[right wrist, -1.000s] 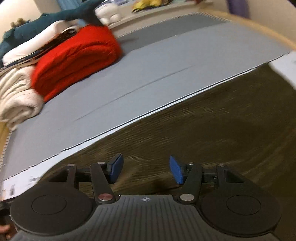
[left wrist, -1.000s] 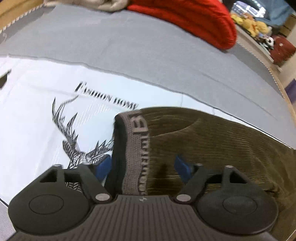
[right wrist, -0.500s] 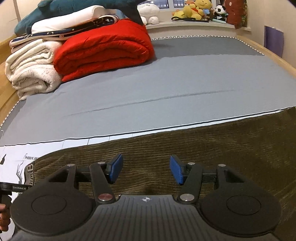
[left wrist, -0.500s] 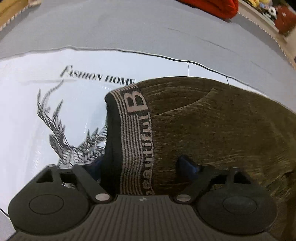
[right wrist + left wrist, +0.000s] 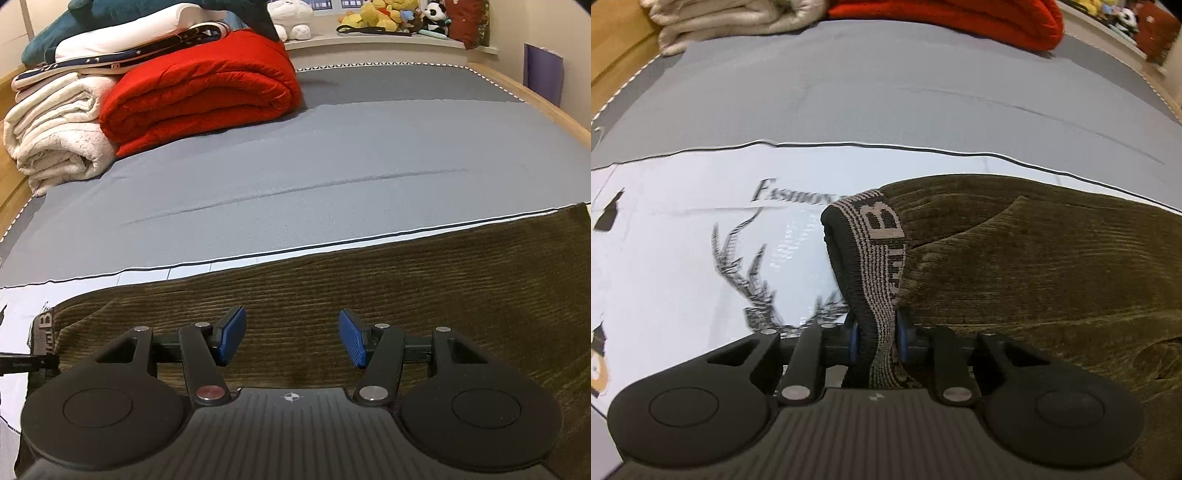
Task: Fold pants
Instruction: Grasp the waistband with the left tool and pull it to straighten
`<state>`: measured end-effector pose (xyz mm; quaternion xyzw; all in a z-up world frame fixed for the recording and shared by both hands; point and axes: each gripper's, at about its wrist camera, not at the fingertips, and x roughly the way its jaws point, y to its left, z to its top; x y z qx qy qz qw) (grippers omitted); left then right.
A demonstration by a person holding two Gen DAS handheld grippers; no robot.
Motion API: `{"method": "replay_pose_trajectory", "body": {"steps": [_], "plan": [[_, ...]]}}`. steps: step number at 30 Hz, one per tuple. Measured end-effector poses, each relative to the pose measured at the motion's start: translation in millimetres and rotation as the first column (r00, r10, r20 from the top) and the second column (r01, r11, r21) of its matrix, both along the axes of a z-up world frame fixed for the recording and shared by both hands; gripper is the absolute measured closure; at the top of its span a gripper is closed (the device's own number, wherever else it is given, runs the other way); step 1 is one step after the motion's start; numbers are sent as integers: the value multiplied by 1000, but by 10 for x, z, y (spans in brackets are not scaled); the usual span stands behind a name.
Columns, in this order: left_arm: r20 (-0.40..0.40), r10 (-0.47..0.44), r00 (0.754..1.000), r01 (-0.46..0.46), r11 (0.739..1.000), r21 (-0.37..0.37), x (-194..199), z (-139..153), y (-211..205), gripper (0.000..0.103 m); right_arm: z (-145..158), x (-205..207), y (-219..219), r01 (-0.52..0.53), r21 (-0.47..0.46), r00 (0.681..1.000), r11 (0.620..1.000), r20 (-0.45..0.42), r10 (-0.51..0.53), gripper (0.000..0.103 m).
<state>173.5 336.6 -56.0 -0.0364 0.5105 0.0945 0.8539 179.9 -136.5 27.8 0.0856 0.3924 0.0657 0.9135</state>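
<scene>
Olive corduroy pants (image 5: 1034, 266) lie flat on a white printed mat (image 5: 683, 240) that covers the near part of the bed. Their striped elastic waistband (image 5: 882, 258) stands up in a fold at the left end. My left gripper (image 5: 877, 338) has its jaws closing on that waistband, with the blue pads pressing it from both sides. In the right wrist view the pants (image 5: 406, 280) spread across the foreground, and my right gripper (image 5: 291, 339) hovers just over the cloth, open, with nothing between its fingers. The waistband (image 5: 44, 332) shows at the far left there.
A grey sheet (image 5: 295, 166) covers the bed beyond the mat. A folded red blanket (image 5: 199, 92) and cream blankets (image 5: 55, 133) are stacked at the back left. Plush toys (image 5: 388, 14) line a ledge behind. A wooden bed frame (image 5: 535, 99) runs along the right.
The left jaws went from wide apart, straddling the waistband, to pinching it. The left view tilted up a little. The right view rolled from a blurred slant to level, with its jaws unchanged.
</scene>
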Motion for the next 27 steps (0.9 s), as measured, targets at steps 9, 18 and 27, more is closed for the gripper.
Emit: {"method": "replay_pose_trajectory", "body": {"steps": [9, 18, 27], "plan": [[11, 43, 999, -41, 992, -122, -155, 161, 227, 38, 86, -74, -37, -7, 10, 1000, 1000, 11, 7, 45], [-123, 5, 992, -34, 971, -237, -434, -62, 353, 31, 196, -186, -215, 9, 31, 999, 999, 34, -10, 44], [-138, -92, 986, 79, 992, -98, -529, -77, 111, 33, 206, -244, -335, 14, 32, 999, 999, 34, -15, 44]]}}
